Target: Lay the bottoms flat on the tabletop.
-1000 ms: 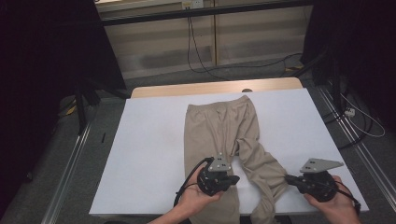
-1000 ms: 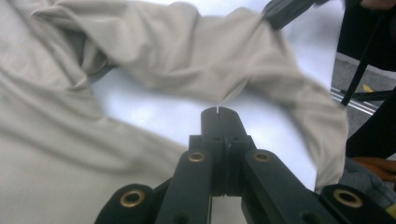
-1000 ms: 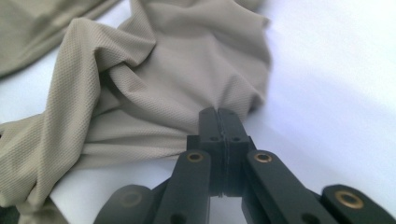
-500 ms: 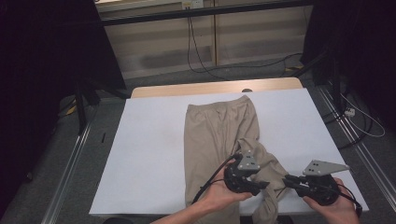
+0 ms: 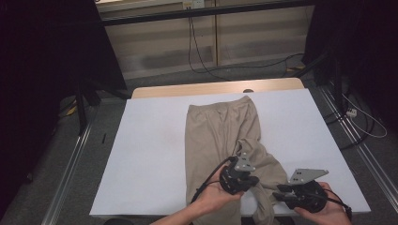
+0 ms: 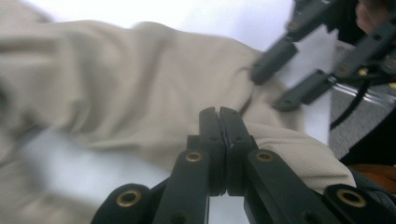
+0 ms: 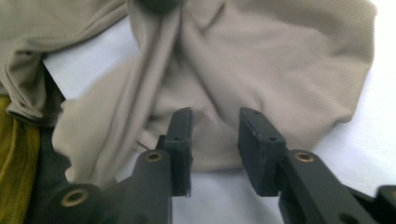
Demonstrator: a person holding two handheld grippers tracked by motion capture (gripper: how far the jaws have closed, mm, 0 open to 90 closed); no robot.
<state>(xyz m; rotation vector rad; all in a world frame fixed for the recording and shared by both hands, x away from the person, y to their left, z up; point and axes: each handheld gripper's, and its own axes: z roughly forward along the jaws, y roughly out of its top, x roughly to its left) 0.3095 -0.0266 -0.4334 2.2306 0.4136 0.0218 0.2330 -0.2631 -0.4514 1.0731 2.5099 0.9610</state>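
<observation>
beige trousers half-gathered on a white table

a dim workroom with black curtains on both sides, pale cabinet doors and loose cables at the back, frames a white table [image 5: 150, 154] whose wooden far edge shows beyond the sheet. on it lie beige trousers [image 5: 213, 136], waistband toward the far side, legs running to the near edge; the right-hand leg is rumpled and bunched near the front of the table.

the person's left hand [image 5: 213, 199] comes in from the bottom of the high view and carries the left gripper [image 5: 244, 174] over that rumpled leg, near the table's front edge. in the left gripper view its two black jaws stand pressed together, their tips meeting with no gap; the jaws have just been closing, and no cloth can be seen pinched between them, though the fabric [image 6: 116, 93] lies right behind and under the tips.

the right hand [image 5: 328, 211] holds the right gripper [image 7: 215, 135] at the near right corner, just beside the bunched leg. in the right gripper view its jaws stand partly apart, have just been opening, and frame a fold of the beige cloth [image 7: 280, 60] beyond them without pressing on it. a yellow-green patch shows at that view's left edge; what it is cannot be told.
</observation>
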